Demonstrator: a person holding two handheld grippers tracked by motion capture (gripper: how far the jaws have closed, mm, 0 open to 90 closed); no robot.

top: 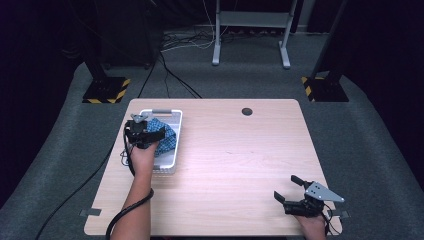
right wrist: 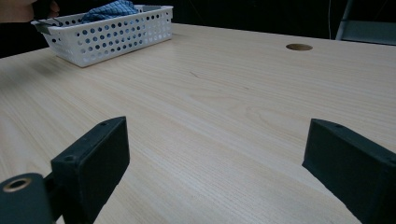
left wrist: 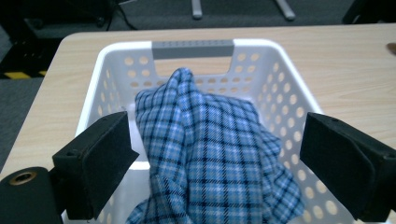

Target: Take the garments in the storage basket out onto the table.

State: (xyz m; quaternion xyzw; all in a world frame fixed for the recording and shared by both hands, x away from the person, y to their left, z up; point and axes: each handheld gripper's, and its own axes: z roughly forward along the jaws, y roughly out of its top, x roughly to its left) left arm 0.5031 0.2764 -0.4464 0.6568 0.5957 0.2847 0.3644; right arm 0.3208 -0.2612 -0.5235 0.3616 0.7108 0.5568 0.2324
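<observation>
Plaid cloth [left wrist: 210, 154] heaped in white basket [left wrist: 275, 70], both jaws spread

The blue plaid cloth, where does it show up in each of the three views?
High view: the blue plaid cloth lies in the white basket at the table's left, under the left gripper.
Left gripper view: it fills the centre, heaped between the open jaws.
Right gripper view: top left, peeking over the basket's rim.
Shared landmark: the white basket.

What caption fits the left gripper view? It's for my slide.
Left gripper, jaws open, above blue plaid cloth in white basket.
</observation>
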